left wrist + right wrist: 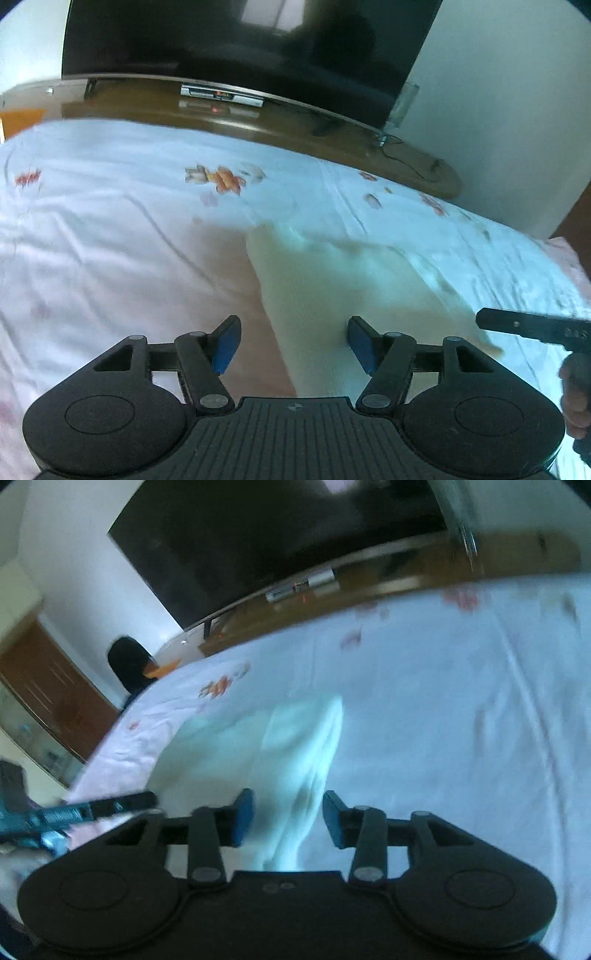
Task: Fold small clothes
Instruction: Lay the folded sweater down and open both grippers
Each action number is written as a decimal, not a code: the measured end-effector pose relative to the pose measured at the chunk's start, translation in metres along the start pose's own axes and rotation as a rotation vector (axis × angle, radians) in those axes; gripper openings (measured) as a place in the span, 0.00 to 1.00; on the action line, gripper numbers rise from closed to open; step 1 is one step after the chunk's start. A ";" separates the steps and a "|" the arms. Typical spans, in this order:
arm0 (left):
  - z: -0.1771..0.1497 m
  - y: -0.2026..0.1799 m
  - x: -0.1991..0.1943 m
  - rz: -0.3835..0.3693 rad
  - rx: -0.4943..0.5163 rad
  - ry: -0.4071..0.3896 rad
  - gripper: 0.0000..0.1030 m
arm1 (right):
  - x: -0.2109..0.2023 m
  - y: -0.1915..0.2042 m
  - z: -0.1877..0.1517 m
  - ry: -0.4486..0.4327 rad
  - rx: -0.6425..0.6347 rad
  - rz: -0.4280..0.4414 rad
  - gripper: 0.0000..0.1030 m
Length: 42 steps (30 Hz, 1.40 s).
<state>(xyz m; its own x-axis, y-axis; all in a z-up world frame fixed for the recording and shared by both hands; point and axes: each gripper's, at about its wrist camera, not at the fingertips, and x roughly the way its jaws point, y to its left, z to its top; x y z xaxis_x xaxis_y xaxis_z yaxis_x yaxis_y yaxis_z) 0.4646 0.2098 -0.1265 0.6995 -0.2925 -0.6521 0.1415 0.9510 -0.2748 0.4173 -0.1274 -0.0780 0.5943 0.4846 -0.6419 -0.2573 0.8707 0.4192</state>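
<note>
A small cream-white garment (351, 288) lies on the flowered bed sheet (110, 240). My left gripper (294, 343) hangs just over the garment's near left edge; its blue pads (225, 343) stand wide apart and touch nothing, so it is open. In the right wrist view the same garment (258, 746) shows a raised fold running between the jaws of my right gripper (289, 821). Those blue pads (334, 821) stand clear of the cloth on both sides, so this gripper is open too. Each gripper's black finger shows at the other view's edge: right (535, 326), left (110, 805).
Beyond the bed's far edge stands a brown wooden cabinet (258, 125) with a large dark TV (240, 44) and a small set-top box (221, 96). A wooden door (55, 690) and a dark rounded shape (127, 661) are at the left. A hand (576, 391) holds the right gripper.
</note>
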 end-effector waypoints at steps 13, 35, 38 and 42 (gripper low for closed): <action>-0.027 0.032 0.005 -0.065 -0.134 -0.027 0.71 | 0.042 0.012 0.003 0.105 -0.287 -0.077 0.37; -0.161 -0.014 -0.100 0.041 0.033 -0.064 0.71 | -0.052 0.046 -0.115 0.112 -0.210 -0.152 0.38; -0.171 -0.024 -0.109 0.090 0.083 -0.059 0.71 | -0.056 0.036 -0.129 0.076 -0.171 -0.159 0.38; -0.188 -0.035 -0.159 0.126 0.107 -0.086 0.71 | -0.102 0.037 -0.137 0.022 -0.124 -0.118 0.40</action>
<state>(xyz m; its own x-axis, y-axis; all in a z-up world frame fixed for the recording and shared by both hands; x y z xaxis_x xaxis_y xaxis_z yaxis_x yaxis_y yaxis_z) 0.2166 0.2039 -0.1455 0.7731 -0.1648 -0.6125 0.1192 0.9862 -0.1148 0.2424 -0.1335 -0.0852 0.6095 0.3787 -0.6964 -0.2795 0.9248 0.2583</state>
